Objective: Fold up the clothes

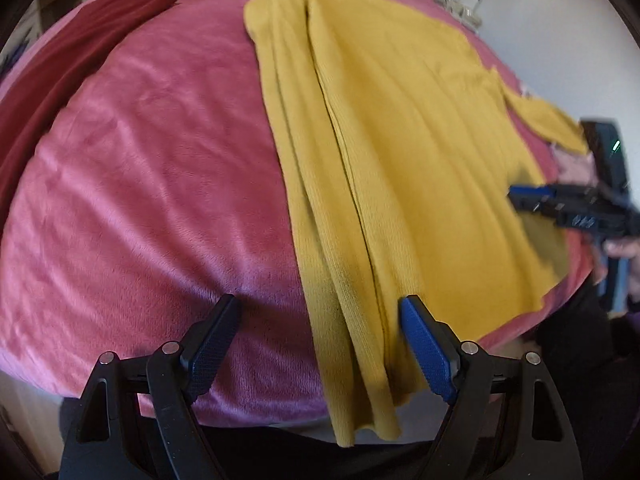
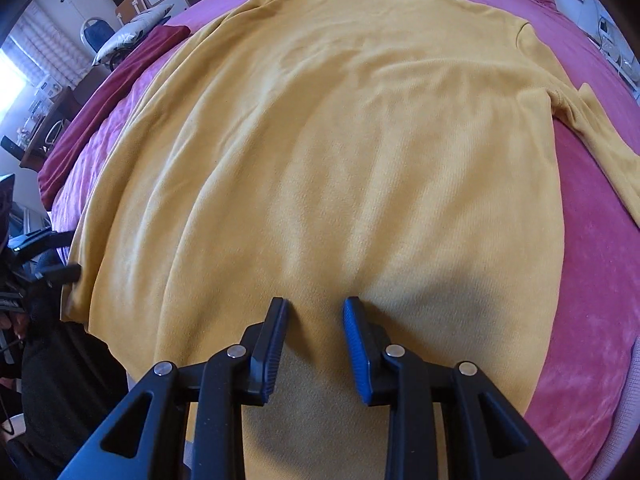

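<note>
A yellow knit sweater lies spread on the pink bed cover, one sleeve stretched out to the right. In the left wrist view the sweater has its left side folded inward in long pleats that hang over the near bed edge. My left gripper is open, its jaws straddling those pleats without closing on them. My right gripper is open just above the sweater's lower part, holding nothing. It also shows in the left wrist view.
A dark red garment lies folded at the bed's far left, also in the right wrist view. Furniture and clutter stand beyond the bed's left side. Pink cover lies bare between the red garment and the sweater.
</note>
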### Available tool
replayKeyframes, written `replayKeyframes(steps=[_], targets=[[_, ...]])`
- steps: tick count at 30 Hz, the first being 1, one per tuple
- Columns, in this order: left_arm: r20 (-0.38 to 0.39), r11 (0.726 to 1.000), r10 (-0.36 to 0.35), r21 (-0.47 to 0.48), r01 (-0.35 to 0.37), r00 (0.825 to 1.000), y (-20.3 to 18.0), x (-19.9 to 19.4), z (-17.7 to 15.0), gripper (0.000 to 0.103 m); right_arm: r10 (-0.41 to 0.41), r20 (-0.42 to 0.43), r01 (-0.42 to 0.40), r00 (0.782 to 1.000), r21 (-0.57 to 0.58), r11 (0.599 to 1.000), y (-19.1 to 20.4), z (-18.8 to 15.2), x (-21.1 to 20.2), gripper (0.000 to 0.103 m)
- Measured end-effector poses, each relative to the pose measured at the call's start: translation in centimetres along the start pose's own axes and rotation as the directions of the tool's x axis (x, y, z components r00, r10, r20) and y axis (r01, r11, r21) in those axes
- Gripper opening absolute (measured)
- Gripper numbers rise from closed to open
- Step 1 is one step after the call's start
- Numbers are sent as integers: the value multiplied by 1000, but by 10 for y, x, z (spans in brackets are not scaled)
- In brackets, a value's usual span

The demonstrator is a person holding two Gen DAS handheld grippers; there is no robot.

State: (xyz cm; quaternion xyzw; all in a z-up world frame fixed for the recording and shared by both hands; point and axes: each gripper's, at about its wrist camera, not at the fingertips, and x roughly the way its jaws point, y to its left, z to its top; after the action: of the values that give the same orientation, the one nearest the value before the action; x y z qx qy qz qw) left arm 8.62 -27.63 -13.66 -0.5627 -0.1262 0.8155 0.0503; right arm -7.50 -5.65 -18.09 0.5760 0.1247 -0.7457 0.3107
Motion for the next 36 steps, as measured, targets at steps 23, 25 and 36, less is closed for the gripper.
replayKeyframes(steps=[23, 25, 36], targets=[[635, 665, -161, -496, 558, 755, 232, -183, 60, 7, 25, 11, -24, 1000, -3, 1000, -2, -13, -4, 30], [698, 626, -77, -523, 579, 712, 267, -206, 69, 7, 20, 9, -20, 1000, -8, 1000, 2, -12, -1, 30], [540, 774, 78, -562, 290, 838, 304, -199, 111, 45, -2, -10, 2, 1000, 1, 1000, 6, -9, -1, 30]])
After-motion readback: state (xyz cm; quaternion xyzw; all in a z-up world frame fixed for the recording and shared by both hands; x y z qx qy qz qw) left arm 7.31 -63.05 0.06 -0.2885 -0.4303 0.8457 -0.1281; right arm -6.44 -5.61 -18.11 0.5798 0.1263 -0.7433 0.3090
